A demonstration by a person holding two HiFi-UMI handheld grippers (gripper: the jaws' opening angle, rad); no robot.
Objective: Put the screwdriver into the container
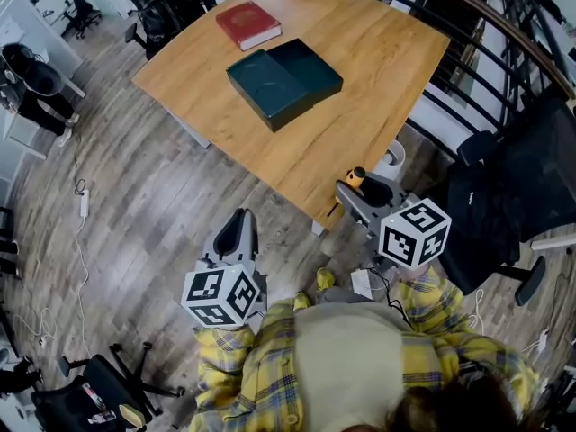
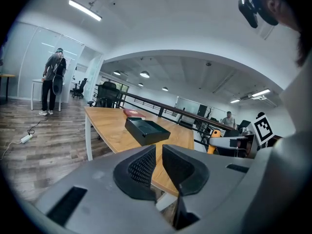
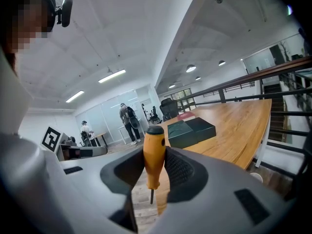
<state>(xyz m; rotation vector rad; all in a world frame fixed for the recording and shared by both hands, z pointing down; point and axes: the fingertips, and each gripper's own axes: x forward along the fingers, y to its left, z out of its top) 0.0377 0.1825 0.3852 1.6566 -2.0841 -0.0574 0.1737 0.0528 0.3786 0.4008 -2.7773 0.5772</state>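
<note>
While the container lies open, the right hand-held gripper clamps the screwdriver.

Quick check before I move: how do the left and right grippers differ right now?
The right gripper has its jaws clamped on the orange screwdriver; the left gripper has its jaws nearly together on nothing. The right gripper is at the near edge of the table; the left gripper hangs over the floor, farther from it. Both face the table.
</note>
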